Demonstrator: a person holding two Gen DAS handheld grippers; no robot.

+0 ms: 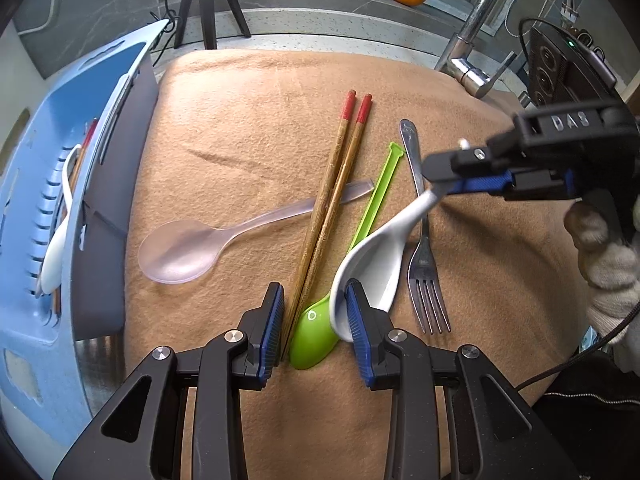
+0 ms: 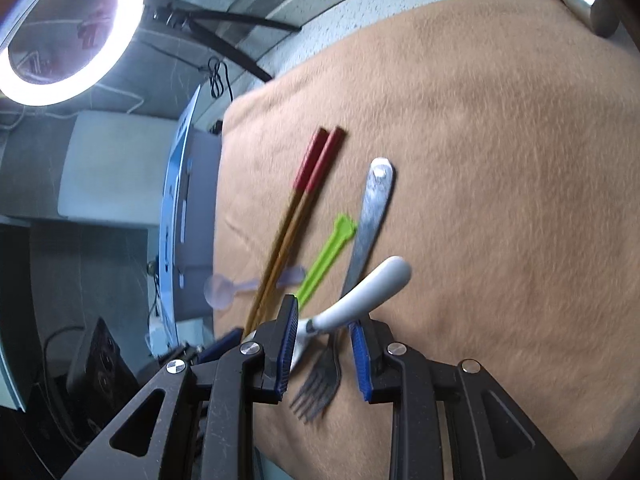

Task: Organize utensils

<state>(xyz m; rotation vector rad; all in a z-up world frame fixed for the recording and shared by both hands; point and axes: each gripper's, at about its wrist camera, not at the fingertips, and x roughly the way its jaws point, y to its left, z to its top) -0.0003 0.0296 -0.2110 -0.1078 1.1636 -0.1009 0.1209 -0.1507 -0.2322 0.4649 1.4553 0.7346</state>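
The left gripper (image 1: 316, 312) hangs low over a tan cloth (image 1: 248, 120) with its fingers apart and nothing pinched. Between its blue pads lie the narrow tips of a pair of wooden chopsticks (image 1: 336, 184) with red ends, hard against the left pad, and the bowl of a green plastic spoon (image 1: 314, 338). The rim of a white ceramic soup spoon (image 1: 374, 264) touches the outer face of its right finger (image 1: 358, 320).

That white spoon is tilted, bowl low and handle raised. The right gripper (image 1: 440, 178), held in a gloved hand (image 1: 608, 264), comes in from the right and has the handle end between its fingertips. In the left wrist view the black and blue fingers sit on either side of the handle; in the right wrist view the handle (image 2: 372, 288) rises through the gap between the two pads and a clear space shows on each side, so I cannot tell whether the pads really press on it.

Beyond the left gripper's fingers, a translucent plastic spoon (image 1: 188, 248) lies crosswise with the chopsticks over its handle. Just right of the white spoon rests a metal fork (image 1: 424, 264), tines toward the camera, and the green spoon's handle runs up between fork and chopsticks.

Far left of the left finger stands a blue plastic utensil holder (image 1: 44, 184), with a white spoon and what look like chopsticks in it.
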